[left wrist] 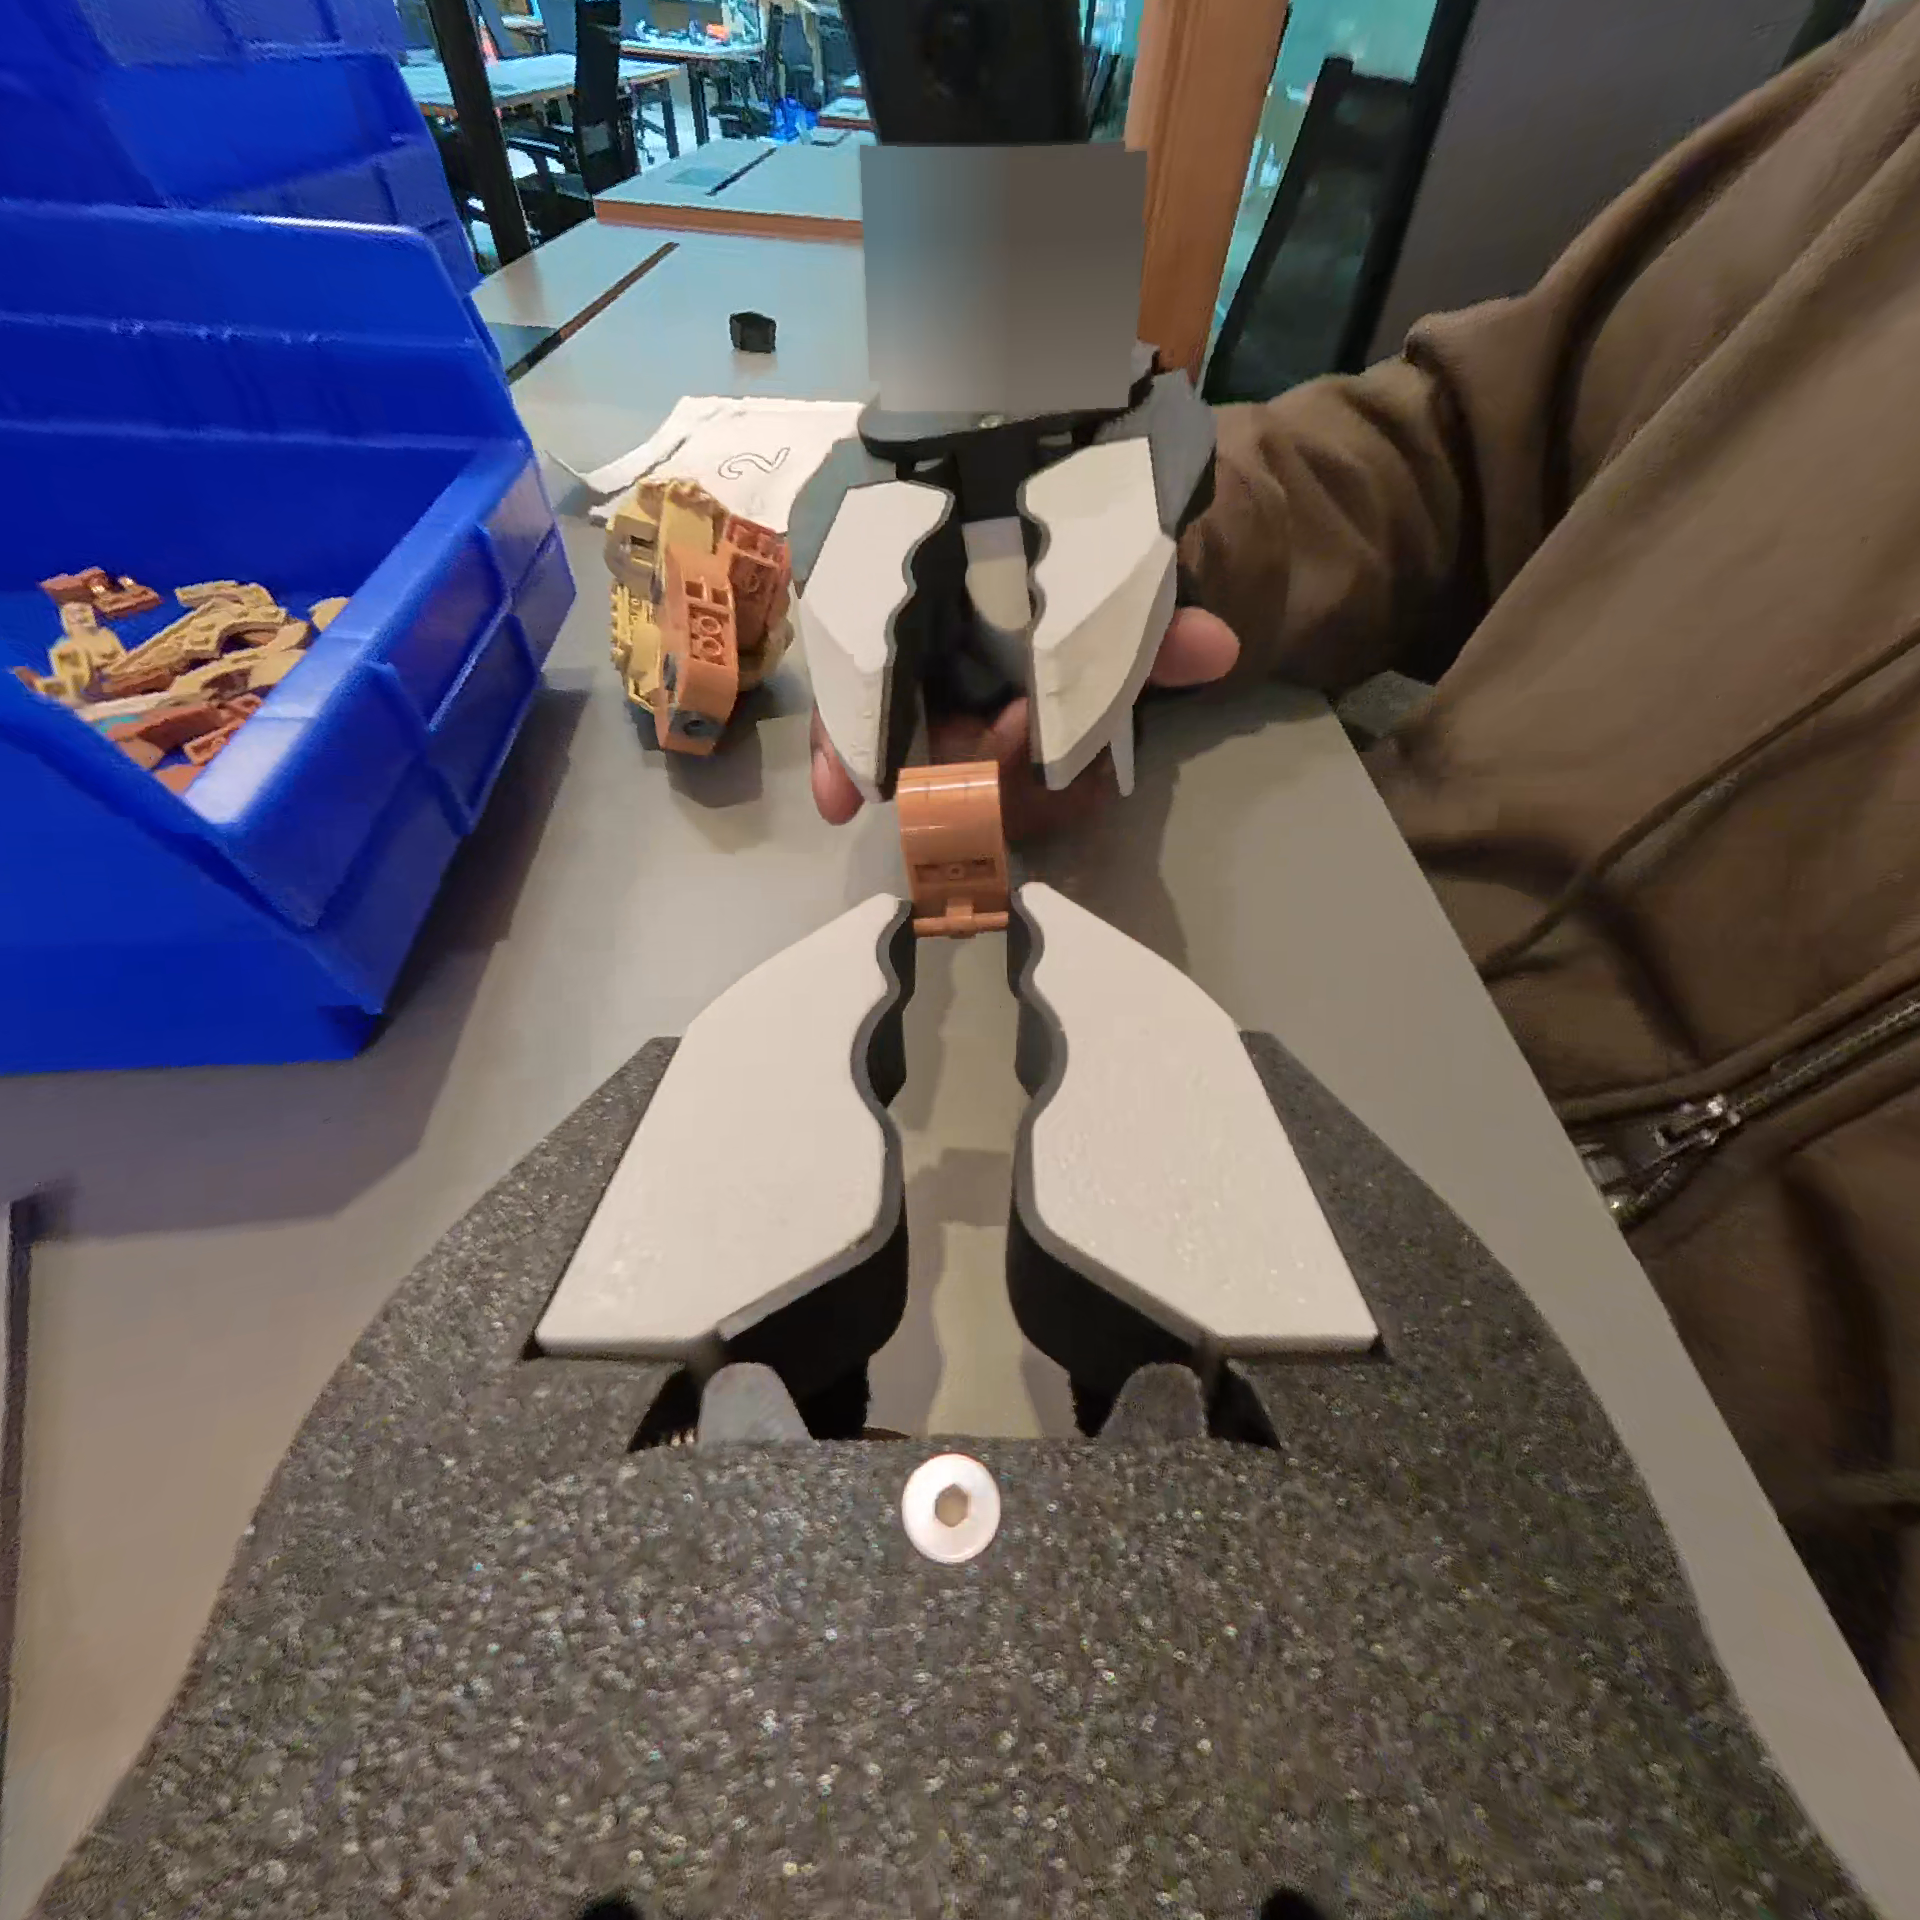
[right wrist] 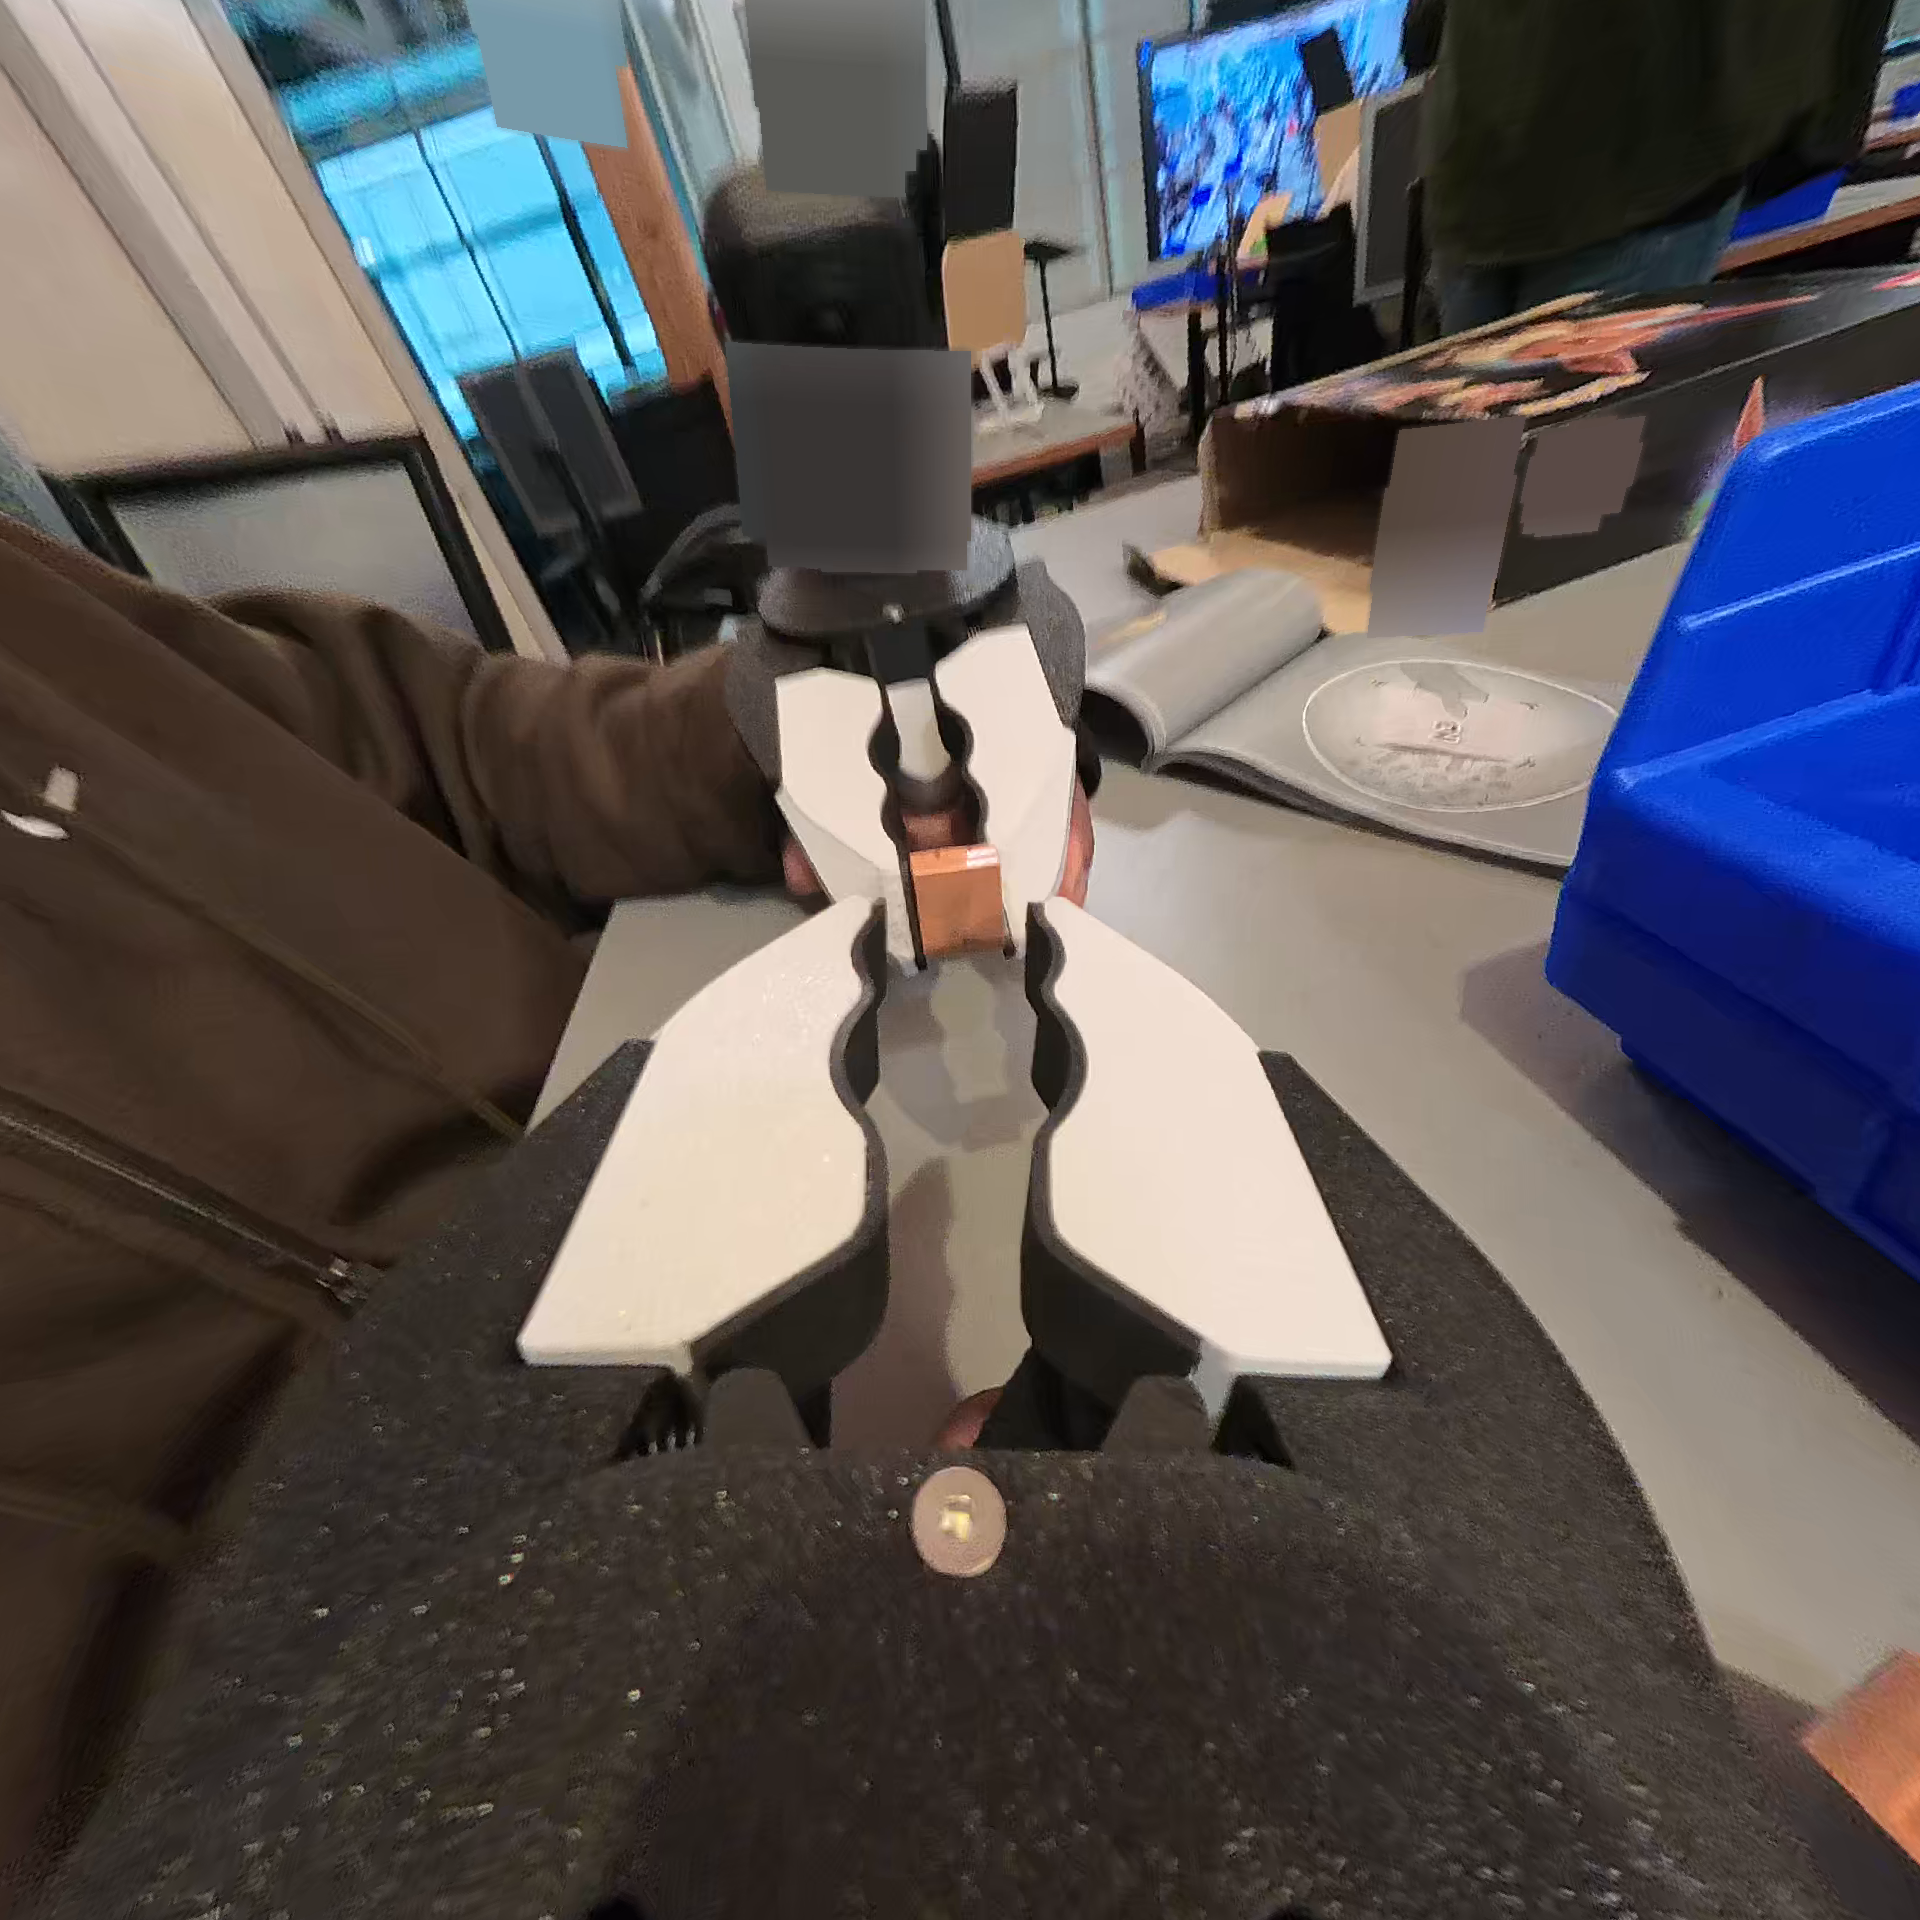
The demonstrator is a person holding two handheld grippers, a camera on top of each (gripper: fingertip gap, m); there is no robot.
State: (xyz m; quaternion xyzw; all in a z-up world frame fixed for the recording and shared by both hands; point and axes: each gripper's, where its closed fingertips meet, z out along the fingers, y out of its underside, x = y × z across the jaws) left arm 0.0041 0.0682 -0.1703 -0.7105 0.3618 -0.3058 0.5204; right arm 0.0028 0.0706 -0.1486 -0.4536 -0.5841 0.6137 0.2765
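The left gripper (left wrist: 954,914) pinches a brown brick (left wrist: 951,847) at its fingertips. The right gripper (right wrist: 956,914) faces it, fingers parted, pads clear of the brick — a blue bin (left wrist: 260,623) stands beside.

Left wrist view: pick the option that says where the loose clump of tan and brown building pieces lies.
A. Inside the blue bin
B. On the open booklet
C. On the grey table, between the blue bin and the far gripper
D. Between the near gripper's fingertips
C: the clump of tan and brown pieces rests on the grey table, right of the blue bin and left of the far gripper, at the edge of a white paper.
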